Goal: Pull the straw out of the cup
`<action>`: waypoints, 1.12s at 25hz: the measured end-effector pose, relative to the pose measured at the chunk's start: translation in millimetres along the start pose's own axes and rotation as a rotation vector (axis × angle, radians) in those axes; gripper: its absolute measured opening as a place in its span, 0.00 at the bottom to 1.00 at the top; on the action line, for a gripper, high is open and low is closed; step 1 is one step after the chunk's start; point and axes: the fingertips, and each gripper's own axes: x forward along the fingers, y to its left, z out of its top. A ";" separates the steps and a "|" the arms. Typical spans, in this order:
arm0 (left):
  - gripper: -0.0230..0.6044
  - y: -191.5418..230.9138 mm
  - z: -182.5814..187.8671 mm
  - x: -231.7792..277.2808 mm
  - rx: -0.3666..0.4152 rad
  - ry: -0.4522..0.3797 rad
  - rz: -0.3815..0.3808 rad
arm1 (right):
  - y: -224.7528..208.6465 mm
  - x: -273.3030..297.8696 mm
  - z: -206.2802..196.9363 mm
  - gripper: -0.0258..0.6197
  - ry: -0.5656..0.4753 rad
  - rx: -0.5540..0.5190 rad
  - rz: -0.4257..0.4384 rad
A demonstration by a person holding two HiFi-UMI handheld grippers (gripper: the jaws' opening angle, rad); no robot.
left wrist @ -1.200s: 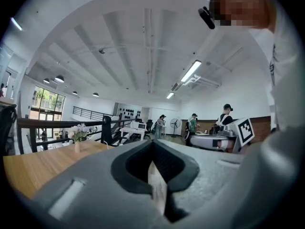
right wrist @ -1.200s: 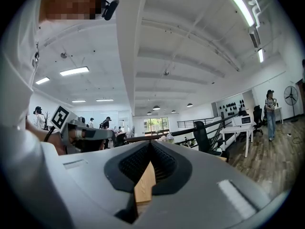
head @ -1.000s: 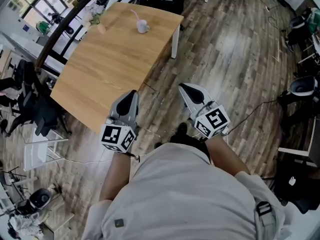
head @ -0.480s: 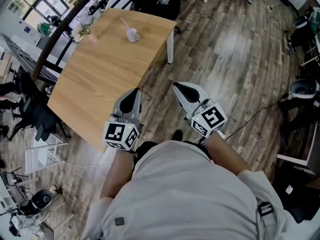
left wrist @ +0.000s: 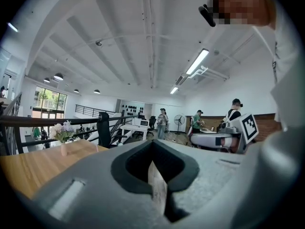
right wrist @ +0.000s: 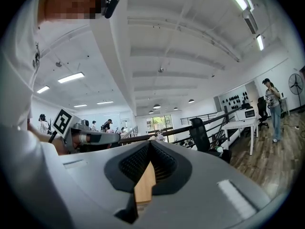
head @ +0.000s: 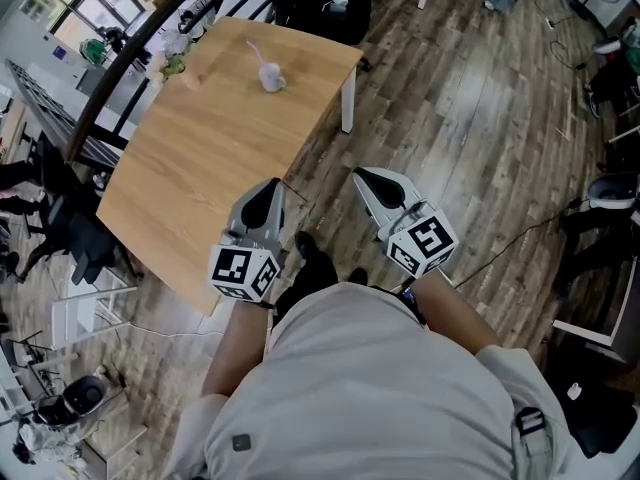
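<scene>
Seen from the head camera, a person in light clothing stands on a wood-plank floor (head: 470,118) at the near corner of a pale wooden surface (head: 200,158), with a grey tool in each hand. The left tool (head: 268,188) sits at lower centre of the frame, its tip at the surface's near edge. The right tool (head: 364,176) is just to its right, over the floor. Both point up the frame, and each carries a cube with square markers at its back end. A dark shoe (head: 312,260) shows between them.

The white cup (head: 271,78) stands at the far end of the surface, in the upper centre-left of the frame, well apart from both tools. A straw (head: 254,50) leans out of it toward the upper left. It looks pink, though it is blurred here. Only this view shows the cup and straw.

The left gripper view looks low across the surface. Its jaws meet along one seam with nothing between them, so this tool is closed and empty. A vase of flowers (left wrist: 62,133) stands at the left with a black railing (left wrist: 47,120) behind it. People stand near a fan (left wrist: 179,121) in the distance. The right tool's cube shows at the right edge.

The right gripper view shows ribbed jaws pressed together, also empty. The left tool appears at its left, and a white table (right wrist: 240,125) stands at the right.
</scene>
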 end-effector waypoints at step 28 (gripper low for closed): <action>0.04 245.6 45.1 67.5 -0.024 -0.023 -0.035 | -20.8 279.1 8.1 0.05 0.096 -0.013 0.012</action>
